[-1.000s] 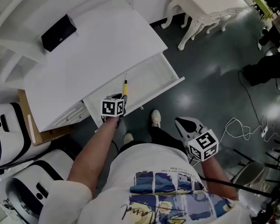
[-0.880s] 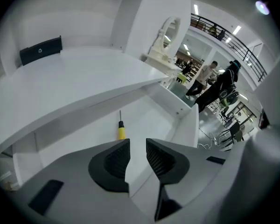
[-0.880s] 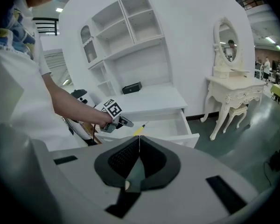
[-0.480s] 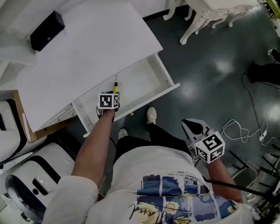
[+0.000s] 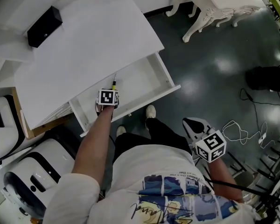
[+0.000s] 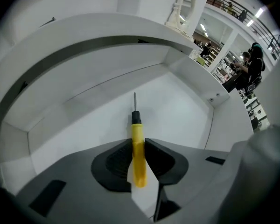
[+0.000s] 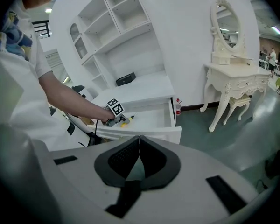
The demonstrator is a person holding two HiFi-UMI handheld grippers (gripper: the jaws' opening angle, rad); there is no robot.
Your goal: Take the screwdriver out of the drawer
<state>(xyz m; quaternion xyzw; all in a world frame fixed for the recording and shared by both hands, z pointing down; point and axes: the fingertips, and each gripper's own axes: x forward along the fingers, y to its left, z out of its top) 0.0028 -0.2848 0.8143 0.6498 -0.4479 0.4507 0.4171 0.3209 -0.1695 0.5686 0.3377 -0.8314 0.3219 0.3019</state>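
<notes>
One screwdriver [image 6: 136, 125] lies in the single open drawer [image 6: 182, 106]. Its long axis runs straight ahead of the left gripper [image 6: 138, 143], with the yellow handle between the jaws and the metal tip beyond them. Those jaws are closing, and the pads touch both sides of the handle. The right gripper [image 7: 139, 149], the second of two, is clenched on nothing, well apart from the drawer.

Drawer [image 5: 141, 80] rear beneath desktop [image 5: 93, 36]; screwdriver [image 5: 114, 84] tip seemingly too tiny from the head view
</notes>
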